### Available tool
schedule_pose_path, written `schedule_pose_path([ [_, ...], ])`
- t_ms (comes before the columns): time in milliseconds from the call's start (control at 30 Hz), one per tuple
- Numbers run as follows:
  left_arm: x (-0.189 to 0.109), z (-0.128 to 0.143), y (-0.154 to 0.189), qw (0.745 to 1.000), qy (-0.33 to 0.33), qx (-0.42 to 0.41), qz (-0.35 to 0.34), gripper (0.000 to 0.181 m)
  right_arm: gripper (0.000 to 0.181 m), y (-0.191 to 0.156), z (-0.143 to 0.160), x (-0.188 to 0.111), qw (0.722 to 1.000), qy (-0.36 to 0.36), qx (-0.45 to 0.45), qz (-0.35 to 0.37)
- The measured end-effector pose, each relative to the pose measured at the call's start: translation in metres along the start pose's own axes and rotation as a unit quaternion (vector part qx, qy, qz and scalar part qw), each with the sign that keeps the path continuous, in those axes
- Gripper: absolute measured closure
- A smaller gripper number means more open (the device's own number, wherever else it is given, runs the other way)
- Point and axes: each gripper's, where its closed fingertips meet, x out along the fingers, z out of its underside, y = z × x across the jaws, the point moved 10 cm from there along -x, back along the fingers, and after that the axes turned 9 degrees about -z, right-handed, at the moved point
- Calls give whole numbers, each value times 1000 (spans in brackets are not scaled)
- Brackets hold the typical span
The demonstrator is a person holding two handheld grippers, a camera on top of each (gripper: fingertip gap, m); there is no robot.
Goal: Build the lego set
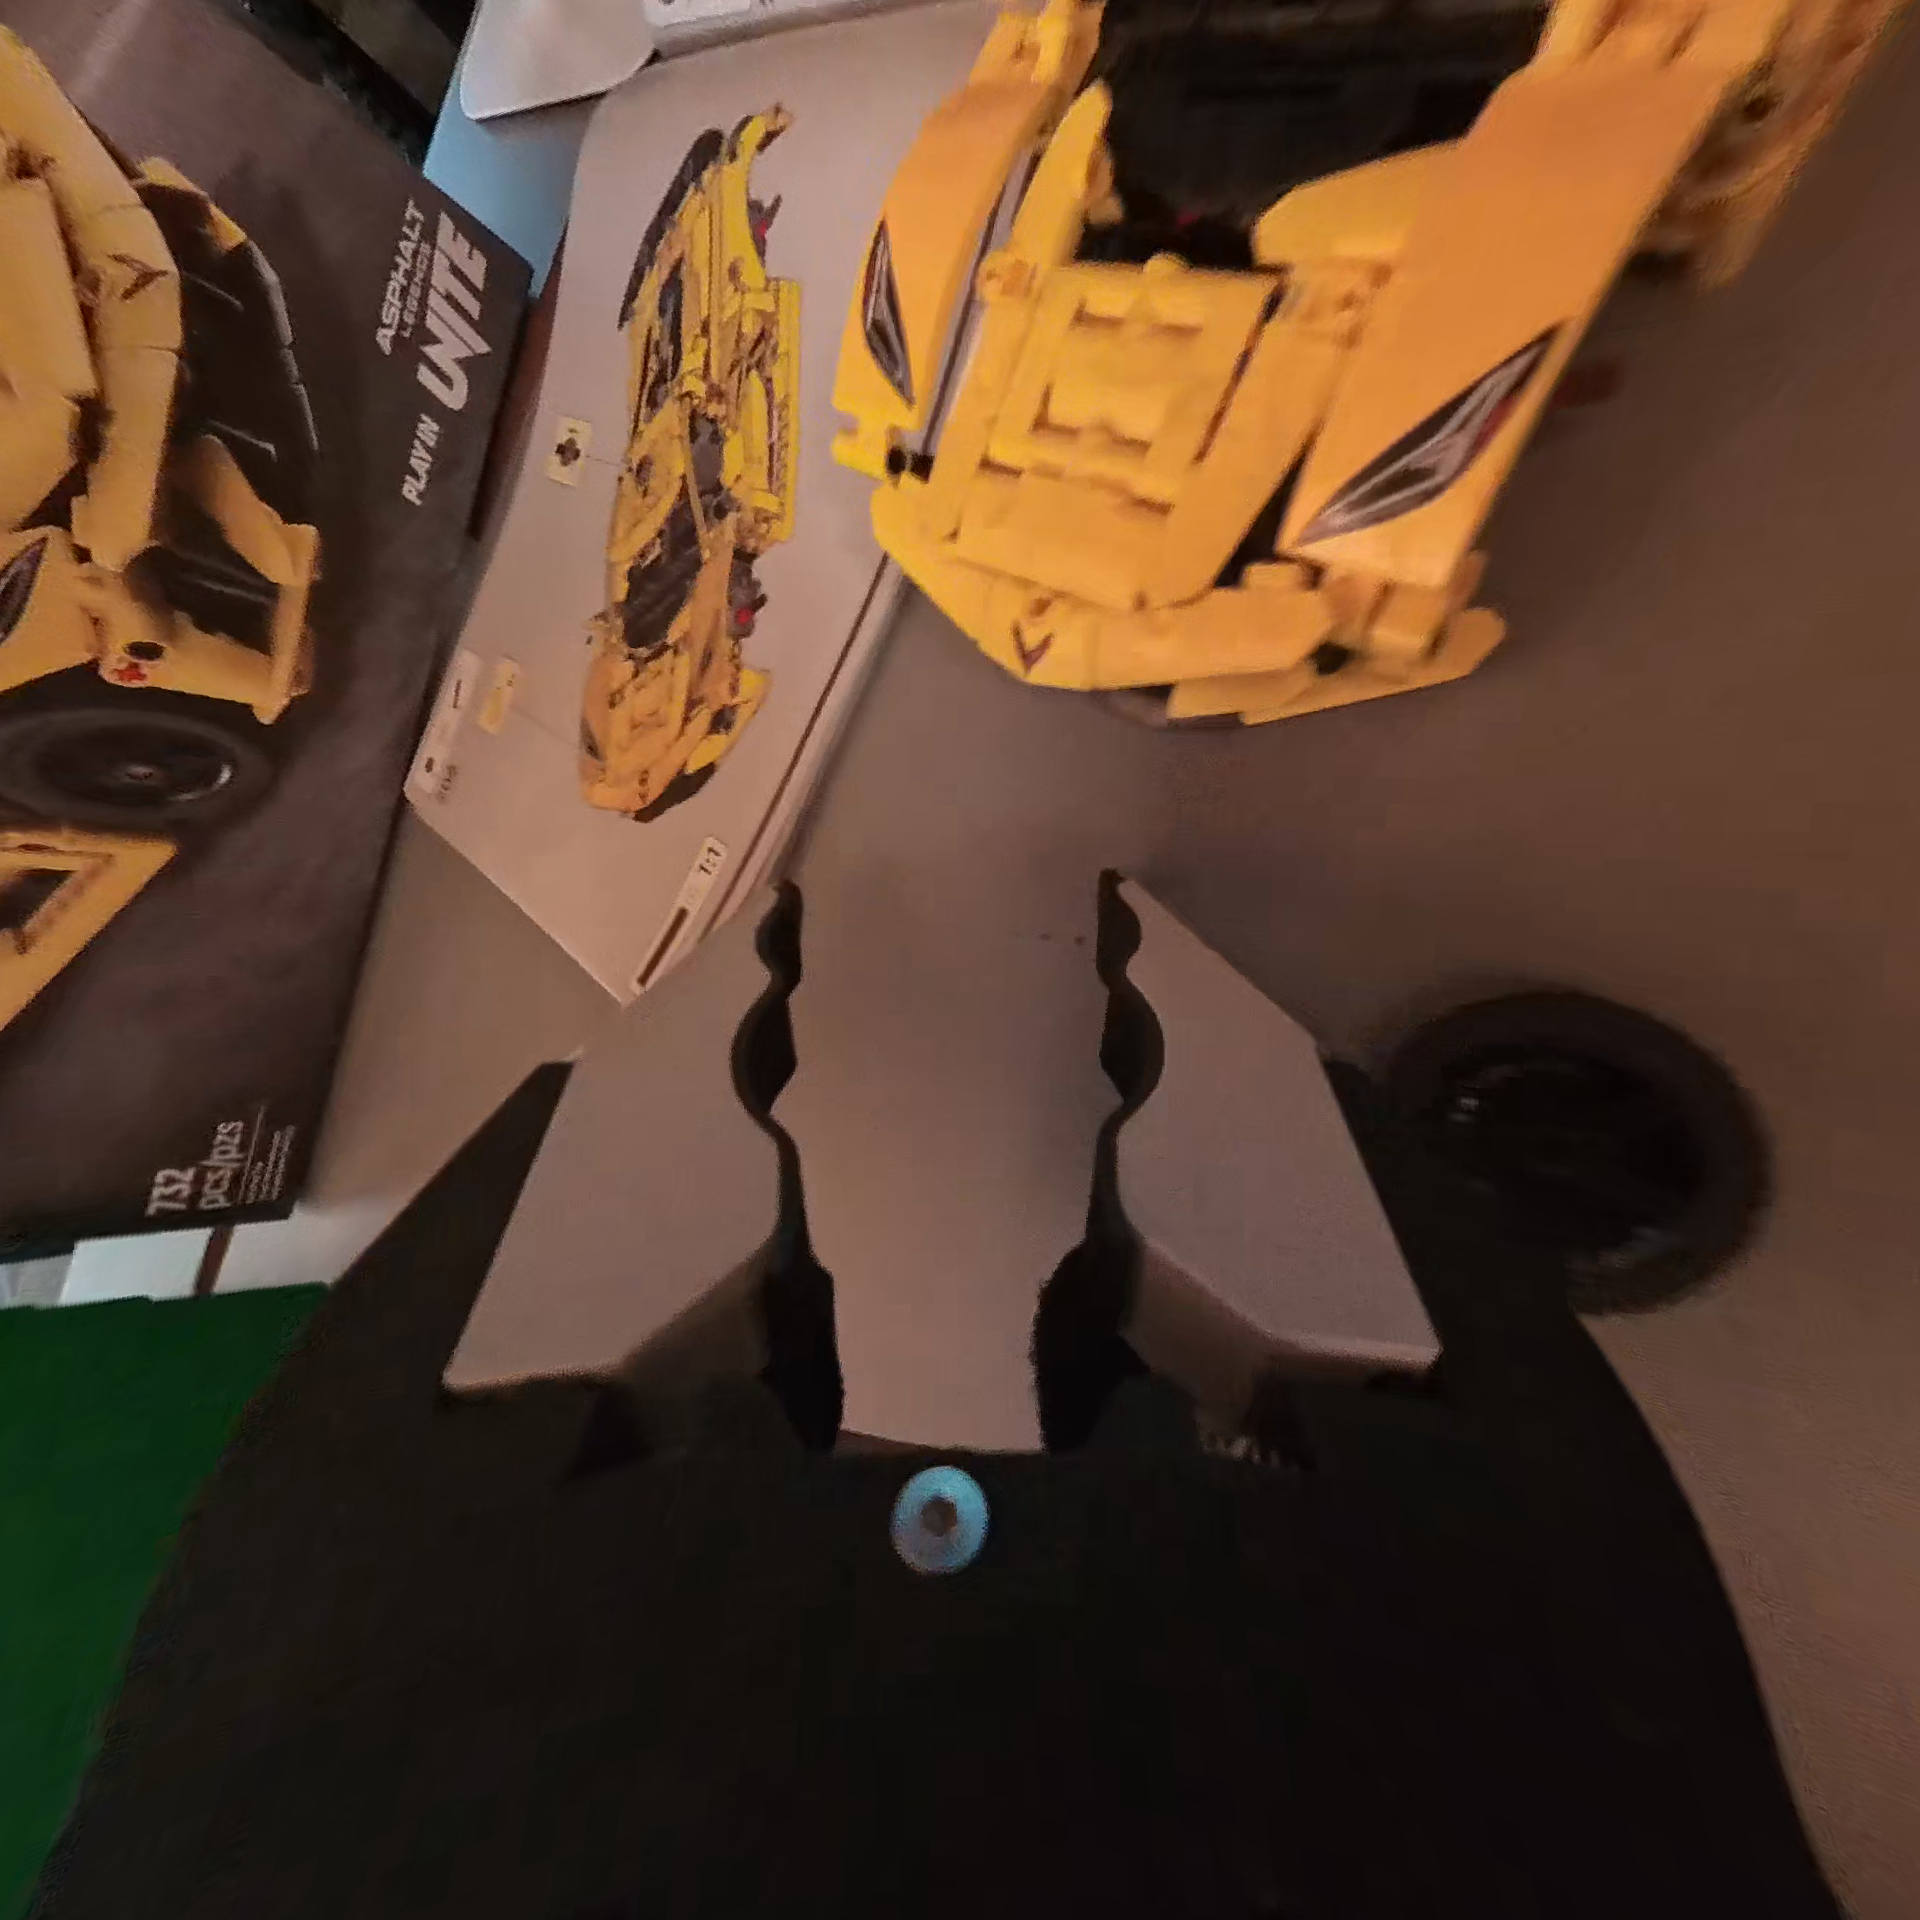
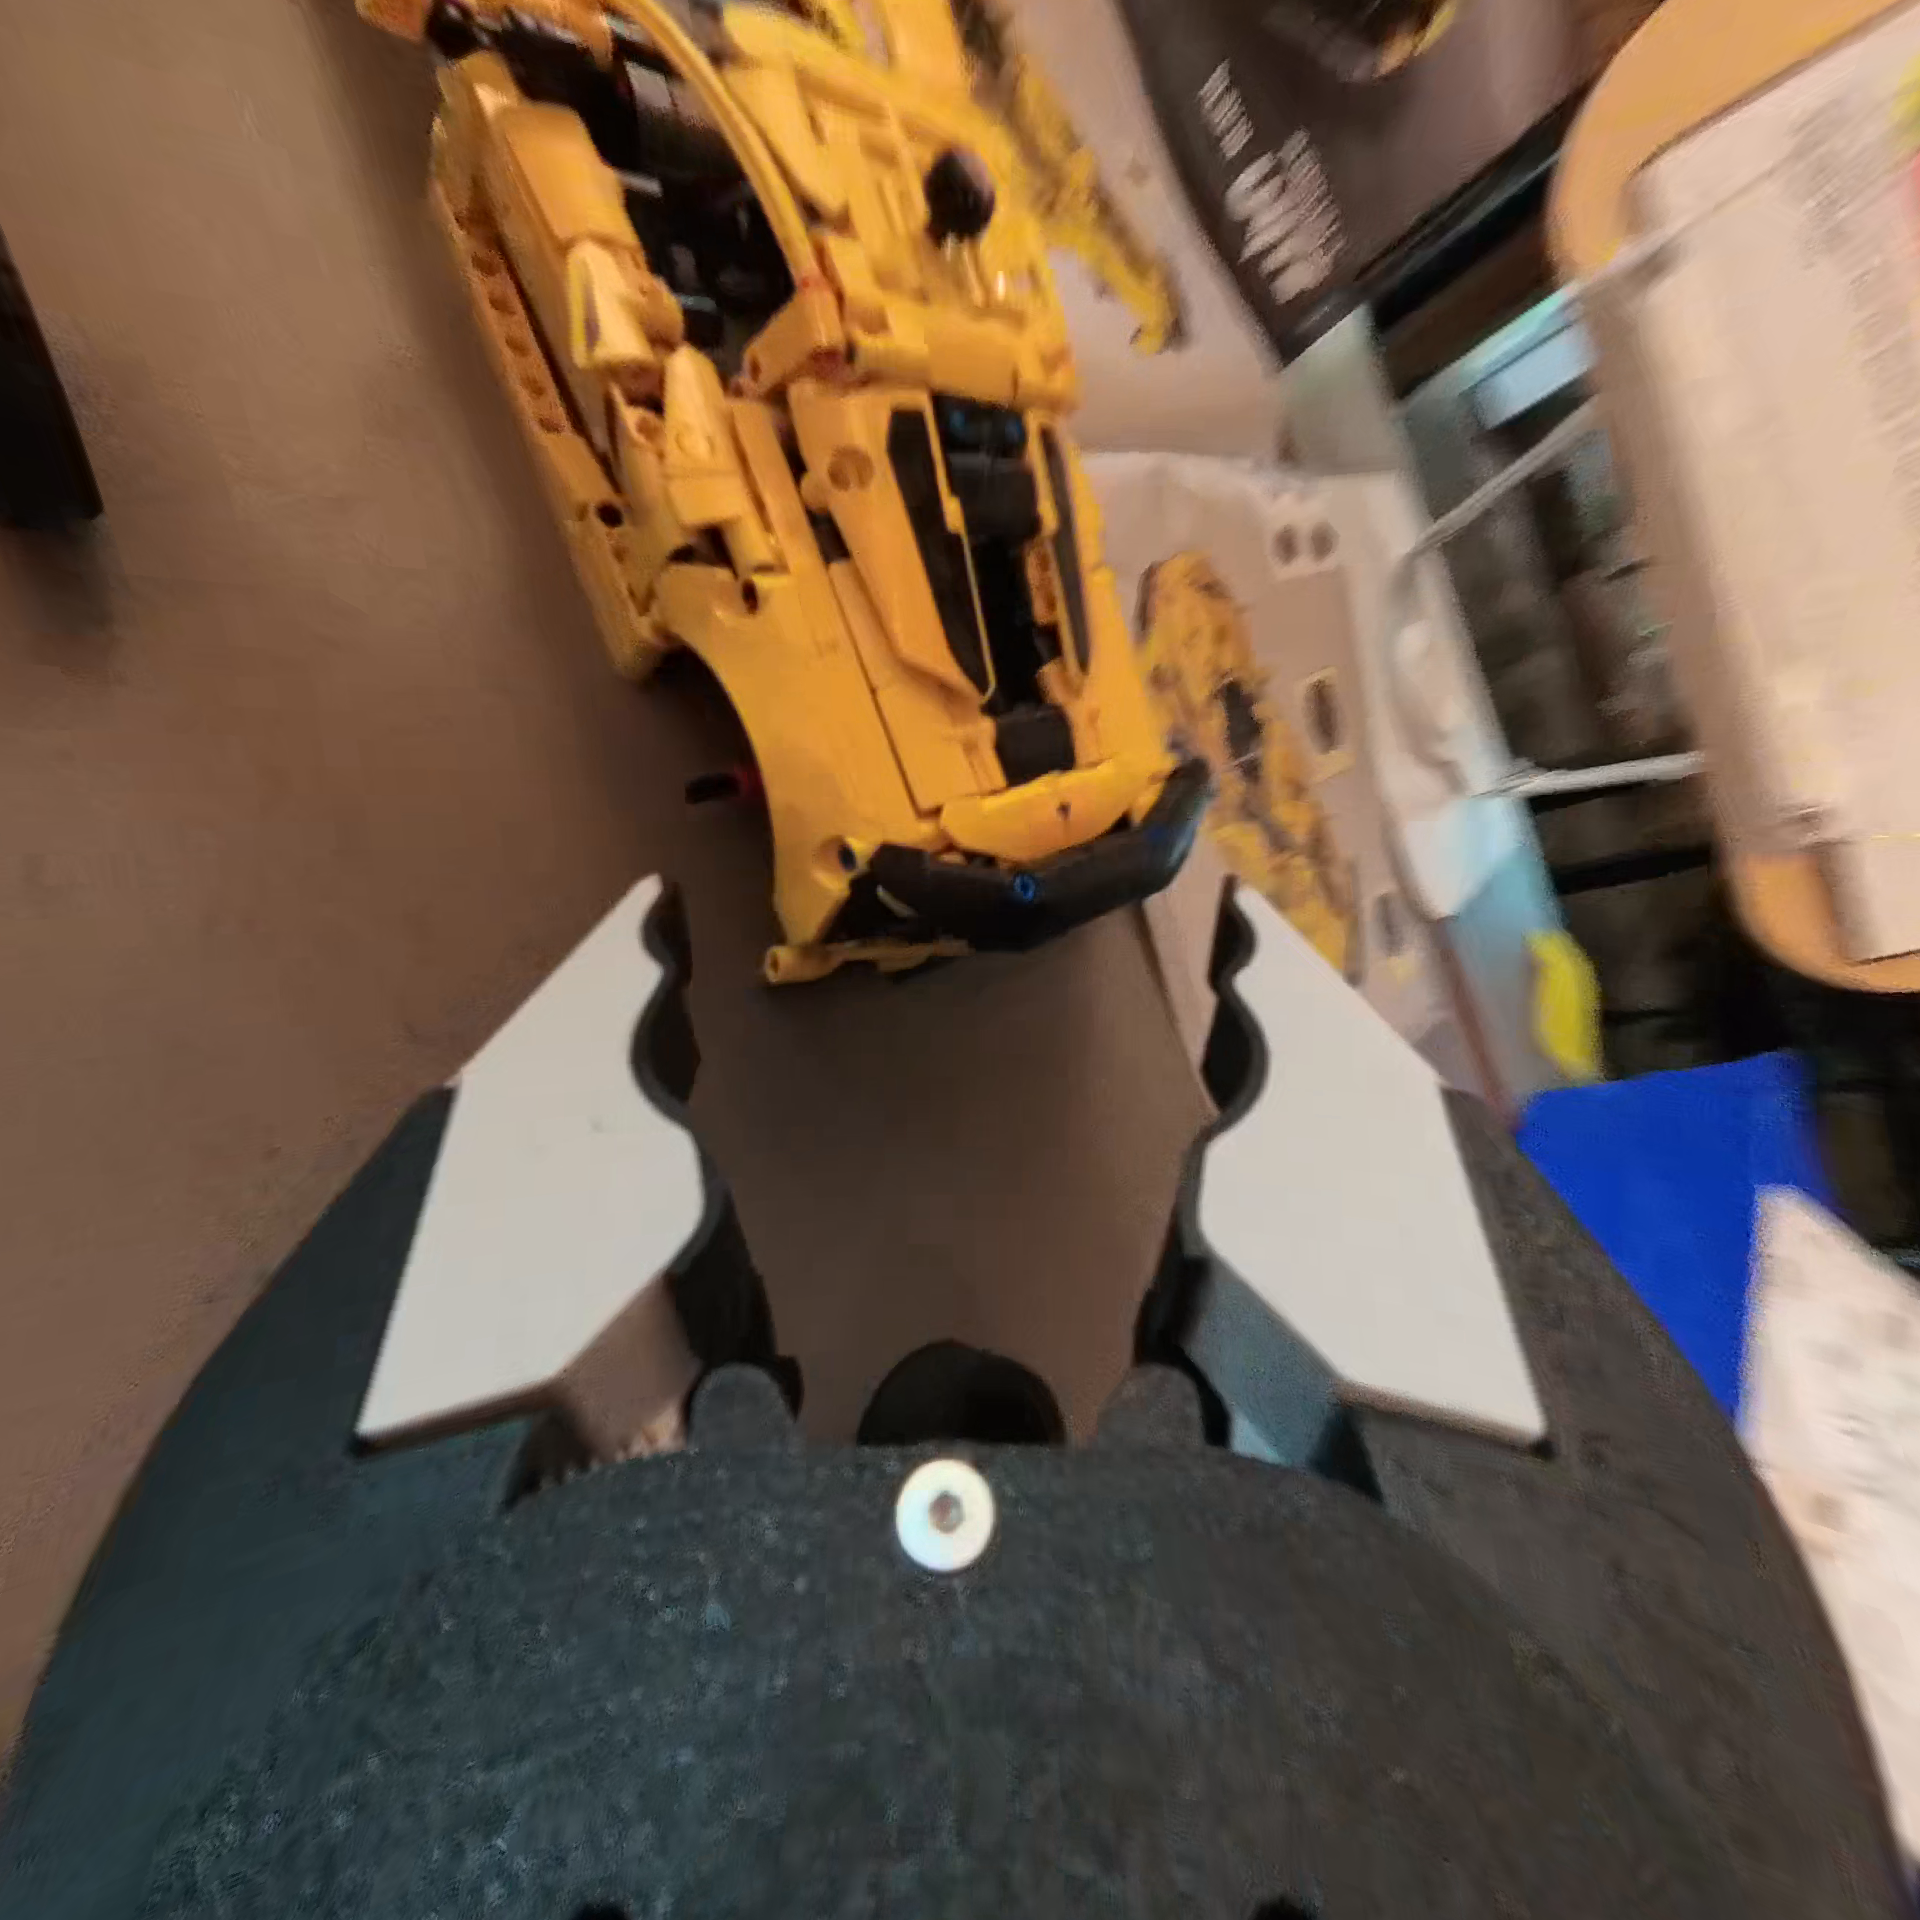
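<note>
A yellow lego car [image 1: 1195, 436] stands on the brown table, its front end facing my left gripper [image 1: 945, 894], which is open and empty a short way before it. A loose black wheel [image 1: 1579, 1143] lies on the table to the right of the left gripper. In the right wrist view the car [image 2: 831, 540] shows from its rear end, with a black bumper [image 2: 1039, 873]. My right gripper [image 2: 945, 914] is open and empty, its tips just short of that bumper. Both views are blurred.
An open instruction booklet [image 1: 665, 582] lies left of the car, and the dark set box [image 1: 208, 623] lies farther left. A green patch [image 1: 125, 1475] is at the lower left. In the right wrist view a blue object [image 2: 1662, 1195] and cluttered shelves [image 2: 1558, 623] stand at right. The gap from one gripper's tips to the other's is roughly 30 centimetres.
</note>
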Motion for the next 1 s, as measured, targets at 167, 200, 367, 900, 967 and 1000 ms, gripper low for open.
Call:
schedule_pose_path([
  [167, 14, 3, -9, 995, 3, -81, 66, 129, 107, -29, -16, 13, 989, -23, -125, 73],
  [200, 14, 4, -8, 994, 5, -86, 65, 129, 113, -32, -17, 16, 987, -26, -136, 81],
  [367, -2, 6, -5, 996, 12, -78, 41, 129, 117, -47, -27, 21, 985, -30, -156, 66],
  [900, -14, -73, 72, 980, 91, 170, -51, 152, 157, -47, -34, 40, 964, -82, -190, 169],
  [967, -9, -74, 77, 974, 82, 198, -77, 160, 158, -47, -33, 43, 959, -88, -200, 181],
  [1000, -8, -75, 80, 971, 82, 205, -90, 161, 160, -46, -32, 44, 954, -95, -210, 191],
])
